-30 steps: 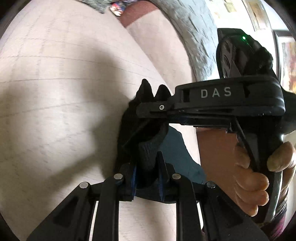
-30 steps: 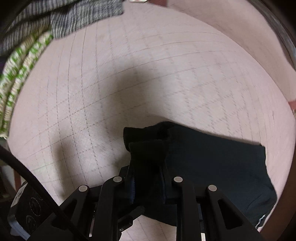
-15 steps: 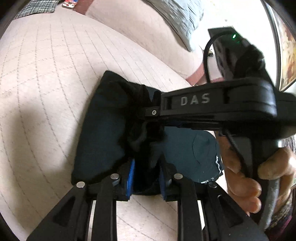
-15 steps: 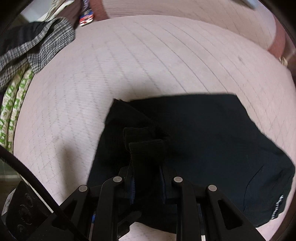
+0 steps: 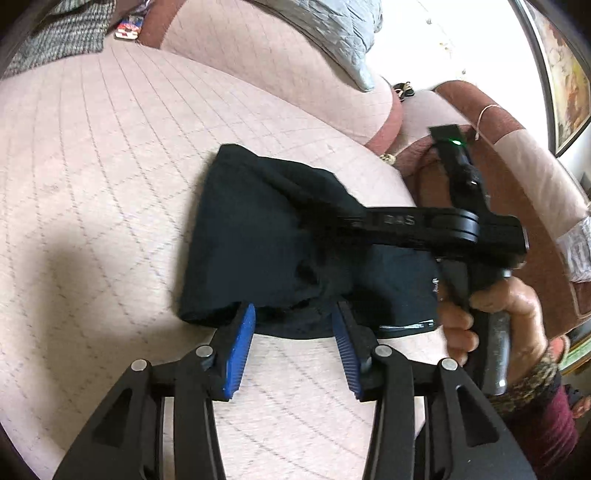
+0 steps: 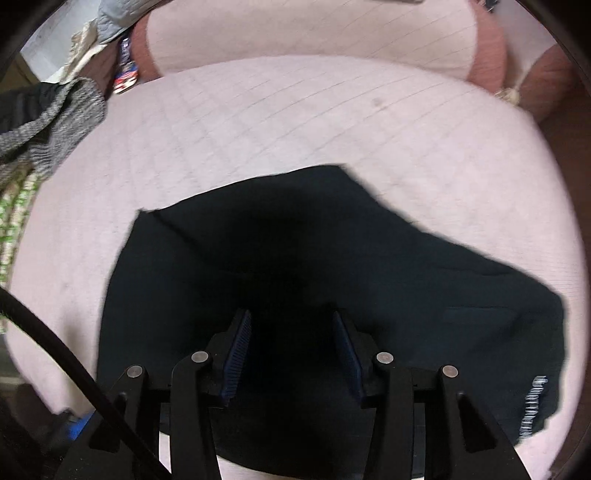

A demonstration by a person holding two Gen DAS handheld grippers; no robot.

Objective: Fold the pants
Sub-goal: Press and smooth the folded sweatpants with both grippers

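The dark navy pants lie folded in a compact bundle on the pink quilted cushion. My left gripper is open, its blue pads at the bundle's near edge, nothing held. My right gripper is open just above the pants, which fill the lower right wrist view with white lettering at their right end. In the left wrist view the right gripper's body lies across the pants, held by a hand.
A grey checked garment and green patterned cloth lie at the cushion's left edge. A grey quilted pillow rests on the sofa back. The brown sofa arm is at right.
Both grippers held the dark cloth shut a second ago; both have opened and let go. The pants now lie folded on the cushion.
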